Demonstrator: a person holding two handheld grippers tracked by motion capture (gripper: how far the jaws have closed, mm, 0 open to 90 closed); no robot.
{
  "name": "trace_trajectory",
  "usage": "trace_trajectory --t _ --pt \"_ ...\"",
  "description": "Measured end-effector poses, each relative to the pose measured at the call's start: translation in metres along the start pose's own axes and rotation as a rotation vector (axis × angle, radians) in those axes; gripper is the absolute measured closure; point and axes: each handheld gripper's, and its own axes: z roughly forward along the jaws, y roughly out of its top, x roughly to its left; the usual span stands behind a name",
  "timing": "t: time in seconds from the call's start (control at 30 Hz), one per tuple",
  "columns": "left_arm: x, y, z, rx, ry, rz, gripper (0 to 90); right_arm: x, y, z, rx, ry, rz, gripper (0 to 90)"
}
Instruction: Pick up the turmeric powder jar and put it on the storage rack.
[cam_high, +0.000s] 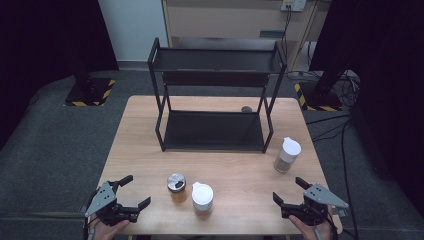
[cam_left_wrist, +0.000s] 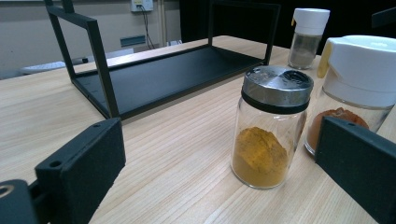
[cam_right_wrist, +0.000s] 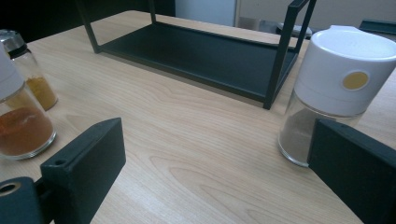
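Three spice jars stand on the wooden table (cam_high: 145, 145). A metal-lidded jar of yellow powder (cam_high: 176, 187) (cam_left_wrist: 271, 126) (cam_right_wrist: 32, 70) is near the front. Beside it stands a white-capped jar of orange-red powder (cam_high: 202, 199) (cam_left_wrist: 355, 88) (cam_right_wrist: 18, 121). A white-capped jar of grey powder (cam_high: 287, 155) (cam_left_wrist: 308, 37) (cam_right_wrist: 334, 88) stands at the right. My left gripper (cam_high: 135, 192) (cam_left_wrist: 219, 177) is open at the front left corner, with the yellow jar ahead of its jaws. My right gripper (cam_high: 289, 191) (cam_right_wrist: 215, 177) is open at the front right, just short of the grey jar.
A black two-tier metal rack (cam_high: 215, 100) (cam_left_wrist: 163, 79) (cam_right_wrist: 201, 51) stands at the back middle of the table, both shelves bare. A small dark round object (cam_high: 246, 109) lies behind it. Dark carpet surrounds the table; cables run at the right.
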Motion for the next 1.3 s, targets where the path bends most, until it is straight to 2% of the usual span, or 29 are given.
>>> trace_trajectory --t 0.33,0.83,1.03,1.13,1.17,1.3 --pt "0.001 0.0 0.0 0.001 0.003 -0.006 1.0 -0.002 -0.002 -0.001 0.001 -0.021 0.025 4.3" --pt "0.0 0.0 -0.002 -0.008 0.002 -0.022 0.7 -0.001 -0.002 -0.002 0.0 -0.032 0.02 4.3" --pt "0.0 0.004 -0.001 -0.001 -0.01 -0.025 0.7 -0.001 -0.002 -0.003 -0.001 -0.04 0.03 4.3" --pt "-0.001 0.006 -0.001 -0.007 -0.021 -0.041 0.7 -0.002 -0.003 -0.003 -0.002 -0.041 0.032 4.3" --pt "-0.002 0.009 -0.001 -0.005 -0.017 -0.03 0.6 -0.002 -0.003 -0.003 -0.001 -0.04 0.031 4.3" --pt "-0.002 0.015 -0.003 -0.011 -0.019 -0.025 0.7 -0.002 -0.002 -0.002 0.003 -0.037 0.031 4.4"
